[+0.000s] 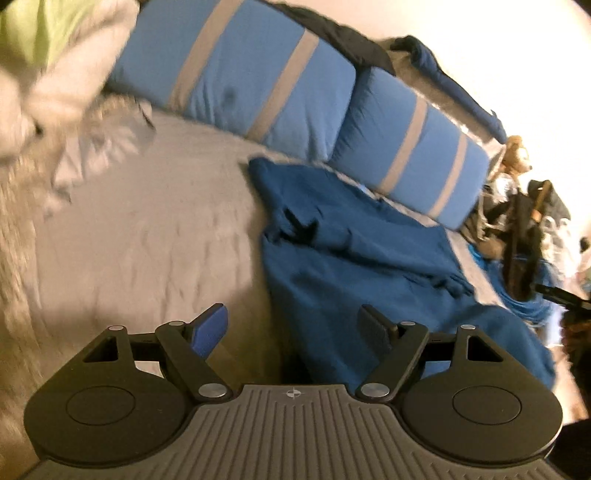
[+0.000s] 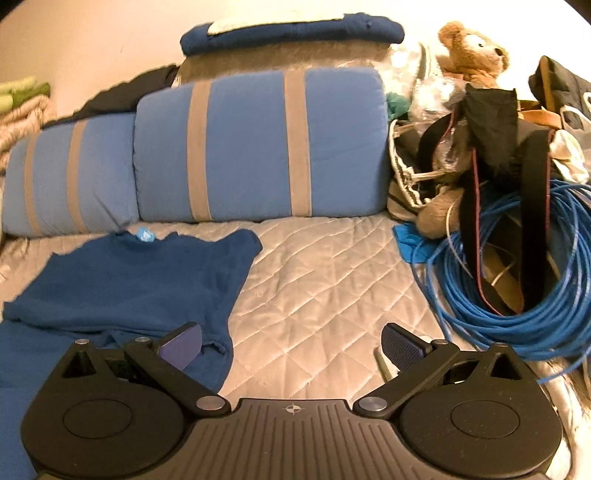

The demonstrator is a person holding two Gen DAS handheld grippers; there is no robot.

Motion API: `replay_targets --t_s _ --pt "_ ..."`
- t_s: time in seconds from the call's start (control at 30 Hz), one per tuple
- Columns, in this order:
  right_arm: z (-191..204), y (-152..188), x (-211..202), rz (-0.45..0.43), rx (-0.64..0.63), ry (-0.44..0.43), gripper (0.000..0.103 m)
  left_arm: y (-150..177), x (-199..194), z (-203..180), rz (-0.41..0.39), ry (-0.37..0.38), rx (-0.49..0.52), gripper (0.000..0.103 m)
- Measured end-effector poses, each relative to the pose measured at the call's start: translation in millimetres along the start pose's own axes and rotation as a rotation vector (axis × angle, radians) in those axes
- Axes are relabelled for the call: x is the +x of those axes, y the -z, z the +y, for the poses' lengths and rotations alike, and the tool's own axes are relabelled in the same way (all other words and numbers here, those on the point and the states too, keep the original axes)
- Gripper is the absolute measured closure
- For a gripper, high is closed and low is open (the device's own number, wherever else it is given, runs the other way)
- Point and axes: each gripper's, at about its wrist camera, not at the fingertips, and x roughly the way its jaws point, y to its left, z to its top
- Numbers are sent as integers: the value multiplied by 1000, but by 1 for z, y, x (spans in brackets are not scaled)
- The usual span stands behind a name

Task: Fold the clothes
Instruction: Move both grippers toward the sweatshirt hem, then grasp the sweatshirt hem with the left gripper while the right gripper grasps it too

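A dark blue shirt [image 1: 369, 266] lies spread on the grey quilted bed [image 1: 147, 236]. In the right wrist view the shirt [image 2: 125, 284] lies at the left with one sleeve pointing right. My left gripper [image 1: 295, 325] is open and empty, above the shirt's left edge. My right gripper [image 2: 291, 343] is open and empty, above the shirt's right edge and the bare quilt [image 2: 325, 280].
Two blue pillows with grey stripes [image 2: 221, 147] lie along the back. A coil of blue cable [image 2: 517, 295], black straps, a teddy bear [image 2: 472, 48] and clutter sit at the right. Pale clothes [image 1: 55, 92] are heaped at the left. A folded blue garment [image 2: 291, 33] lies behind the pillows.
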Motion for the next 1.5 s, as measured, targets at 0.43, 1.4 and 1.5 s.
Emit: replay_targets --t_s 0.43,1.4,1.5 --pt "-4 23 -45 37 24 -123 0 51 20 22 114 344 -295 50" --pt "26 106 -58 320 254 -816 90 60 -7 6 59 445 -288 95" --pt "21 99 -72 292 295 -838 93 54 -25 -1 -1 429 -261 96"
